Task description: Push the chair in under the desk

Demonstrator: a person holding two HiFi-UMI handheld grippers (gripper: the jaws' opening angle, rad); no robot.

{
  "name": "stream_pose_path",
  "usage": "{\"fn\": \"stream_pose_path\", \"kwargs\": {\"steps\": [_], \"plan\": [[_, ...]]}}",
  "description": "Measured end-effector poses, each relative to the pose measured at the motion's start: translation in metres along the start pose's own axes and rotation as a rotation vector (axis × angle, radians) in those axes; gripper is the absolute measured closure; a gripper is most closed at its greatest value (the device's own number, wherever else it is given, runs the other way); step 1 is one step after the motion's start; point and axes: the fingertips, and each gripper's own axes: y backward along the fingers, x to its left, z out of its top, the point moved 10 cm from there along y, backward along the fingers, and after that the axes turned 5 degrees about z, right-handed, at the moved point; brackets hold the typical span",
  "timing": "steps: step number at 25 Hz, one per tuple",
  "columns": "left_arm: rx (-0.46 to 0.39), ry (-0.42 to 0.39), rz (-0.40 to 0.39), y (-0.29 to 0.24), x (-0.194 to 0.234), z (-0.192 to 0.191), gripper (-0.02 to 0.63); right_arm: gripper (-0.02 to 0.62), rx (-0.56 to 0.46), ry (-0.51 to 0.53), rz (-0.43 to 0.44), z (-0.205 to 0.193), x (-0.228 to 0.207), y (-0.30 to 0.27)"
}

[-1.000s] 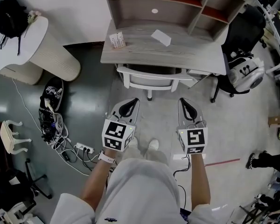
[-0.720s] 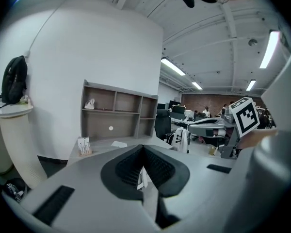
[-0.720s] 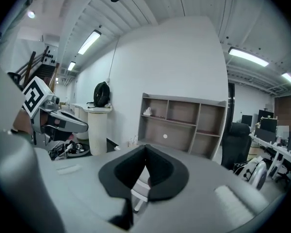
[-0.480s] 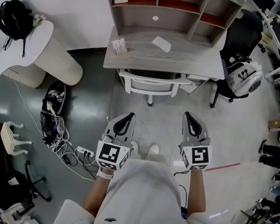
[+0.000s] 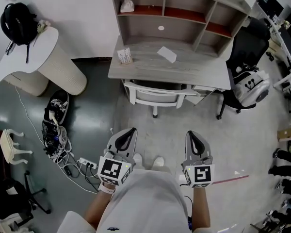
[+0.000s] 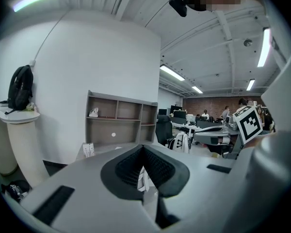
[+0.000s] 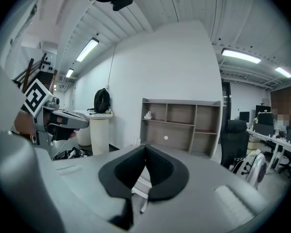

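Observation:
The white chair (image 5: 157,92) stands tucked under the grey wooden desk (image 5: 184,67), only its back rail and a leg showing. Both grippers hang well short of it, over the concrete floor near the person's feet. My left gripper (image 5: 130,131) is shut and empty, as is my right gripper (image 5: 192,135). In the left gripper view the shut jaws (image 6: 143,147) point toward the desk, and a sliver of white chair (image 6: 141,181) shows below the tips. The right gripper view shows shut jaws (image 7: 145,147) with the chair (image 7: 139,187) beyond them.
A shelf hutch (image 5: 184,8) sits on the desk, with a small box (image 5: 124,56) and a paper (image 5: 167,54). A round white pedestal table (image 5: 43,57) carrying a black backpack (image 5: 18,17) stands left. Cables and a power strip (image 5: 86,163) lie left; a black office chair (image 5: 242,47) is right.
Both grippers have drawn back from the chair toward the person, who has stepped away from the desk. The chair has stayed under the desk. Both jaws stay shut.

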Motion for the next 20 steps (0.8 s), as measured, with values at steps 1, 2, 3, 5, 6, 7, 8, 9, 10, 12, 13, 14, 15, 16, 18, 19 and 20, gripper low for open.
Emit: {"fn": "stream_pose_path", "kwargs": {"steps": [1, 2, 3, 5, 6, 7, 8, 9, 10, 12, 13, 14, 15, 16, 18, 19, 20], "plan": [[0.0, -0.003, 0.0, 0.001, -0.002, -0.001, 0.6, 0.584, -0.001, 0.0, 0.0, -0.001, 0.001, 0.001], [0.003, -0.006, -0.001, 0.001, -0.003, -0.002, 0.6, 0.584, -0.001, -0.004, -0.003, -0.003, 0.002, 0.002], [0.009, -0.008, -0.002, 0.001, -0.004, -0.004, 0.6, 0.584, 0.0, -0.009, -0.006, -0.005, 0.003, 0.003], [0.026, -0.01, -0.004, 0.002, -0.005, -0.008, 0.6, 0.584, 0.003, -0.014, -0.004, -0.007, 0.006, 0.003], [0.031, -0.011, -0.005, 0.002, -0.005, -0.009, 0.6, 0.584, 0.004, -0.015, 0.001, -0.007, 0.007, 0.002], [0.032, -0.013, -0.006, 0.002, -0.006, -0.009, 0.6, 0.584, 0.002, -0.018, 0.005, -0.007, 0.008, 0.002], [0.031, -0.015, -0.007, 0.002, -0.006, -0.009, 0.6, 0.584, -0.002, -0.023, 0.007, -0.007, 0.01, 0.001], [0.03, -0.016, -0.006, 0.002, -0.007, -0.009, 0.6, 0.584, -0.005, -0.027, 0.008, -0.008, 0.011, 0.0], [0.03, -0.015, -0.003, 0.003, -0.007, -0.009, 0.6, 0.584, -0.007, -0.028, 0.011, -0.007, 0.013, 0.0], [0.03, -0.008, 0.001, 0.004, -0.008, -0.01, 0.6, 0.584, -0.006, -0.028, 0.02, -0.007, 0.016, -0.002], [0.027, -0.006, 0.001, 0.004, -0.009, -0.009, 0.6, 0.584, -0.006, -0.029, 0.025, -0.006, 0.018, -0.002], [0.025, -0.004, -0.001, 0.004, -0.01, -0.009, 0.6, 0.584, -0.007, -0.029, 0.03, -0.006, 0.019, -0.003], [0.024, -0.002, -0.001, 0.004, -0.011, -0.01, 0.6, 0.584, -0.007, -0.028, 0.035, -0.006, 0.019, -0.003], [0.024, 0.001, -0.002, 0.004, -0.013, -0.011, 0.6, 0.584, -0.006, -0.028, 0.039, -0.006, 0.02, -0.004], [0.029, 0.006, -0.003, 0.004, -0.015, -0.013, 0.6, 0.584, -0.001, -0.028, 0.048, -0.008, 0.02, -0.004], [0.032, 0.009, -0.005, 0.004, -0.016, -0.014, 0.6, 0.584, 0.004, -0.027, 0.053, -0.008, 0.021, -0.005], [0.035, 0.011, -0.008, 0.004, -0.017, -0.015, 0.6, 0.584, 0.01, -0.025, 0.059, -0.008, 0.021, -0.005]]}}
